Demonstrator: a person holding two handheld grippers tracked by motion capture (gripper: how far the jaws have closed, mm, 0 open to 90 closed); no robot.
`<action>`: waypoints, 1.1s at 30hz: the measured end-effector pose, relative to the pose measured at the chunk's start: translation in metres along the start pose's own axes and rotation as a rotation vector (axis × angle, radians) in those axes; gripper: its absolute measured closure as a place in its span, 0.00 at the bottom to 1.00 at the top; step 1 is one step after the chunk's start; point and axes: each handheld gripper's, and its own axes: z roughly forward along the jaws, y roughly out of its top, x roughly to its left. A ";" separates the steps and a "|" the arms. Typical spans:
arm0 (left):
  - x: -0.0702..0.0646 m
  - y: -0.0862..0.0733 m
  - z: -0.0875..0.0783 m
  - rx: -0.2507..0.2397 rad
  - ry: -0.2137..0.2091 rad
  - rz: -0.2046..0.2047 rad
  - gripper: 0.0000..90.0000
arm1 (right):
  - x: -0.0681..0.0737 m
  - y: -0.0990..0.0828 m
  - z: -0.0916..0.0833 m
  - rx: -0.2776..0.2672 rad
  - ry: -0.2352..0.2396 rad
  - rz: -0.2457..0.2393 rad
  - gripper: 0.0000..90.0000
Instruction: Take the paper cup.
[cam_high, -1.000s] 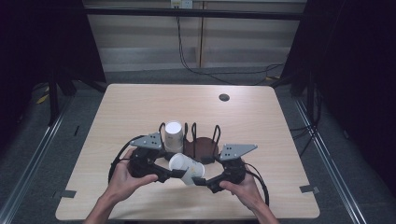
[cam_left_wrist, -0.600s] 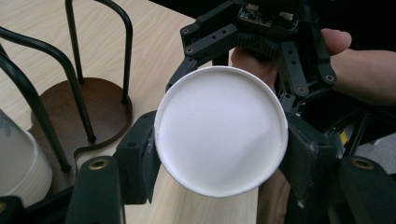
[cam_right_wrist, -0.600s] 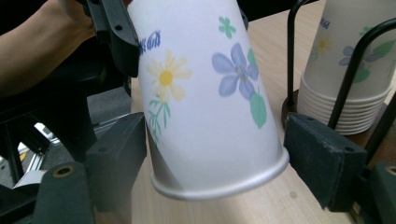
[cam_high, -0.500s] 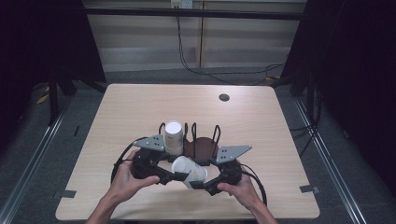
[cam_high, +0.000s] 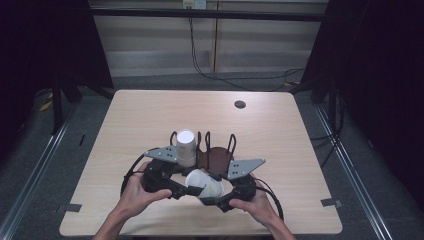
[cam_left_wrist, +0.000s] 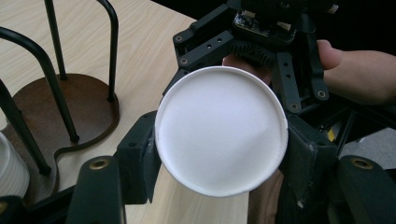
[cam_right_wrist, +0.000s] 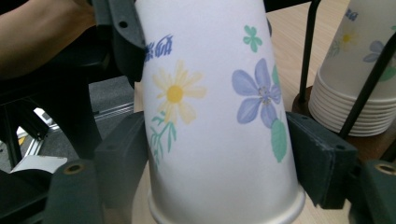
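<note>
Near the table's (cam_high: 150, 115) front edge the cup (cam_high: 204, 185) lies level – left gripper (cam_left_wrist: 219, 158) clamping its base, right gripper's (cam_right_wrist: 224, 163) jaws just closing around its wall.

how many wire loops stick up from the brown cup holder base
3 show in the high view: one left of the paper cup stack, a narrow pair mid-base, one at right. More may hide behind the stack.

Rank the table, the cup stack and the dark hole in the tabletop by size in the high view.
1. Table
2. Cup stack
3. Dark hole, though it lies farther from the camera.
</note>
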 end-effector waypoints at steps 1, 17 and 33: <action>0.000 0.000 0.000 0.004 0.000 0.003 0.41 | 0.000 0.000 0.000 0.001 -0.001 -0.005 0.31; 0.001 -0.006 0.004 -0.002 0.008 0.005 0.28 | 0.001 0.002 -0.005 0.022 -0.008 -0.006 0.35; 0.001 -0.008 -0.013 0.008 0.087 0.054 0.24 | -0.004 0.001 -0.011 0.079 -0.043 0.014 0.35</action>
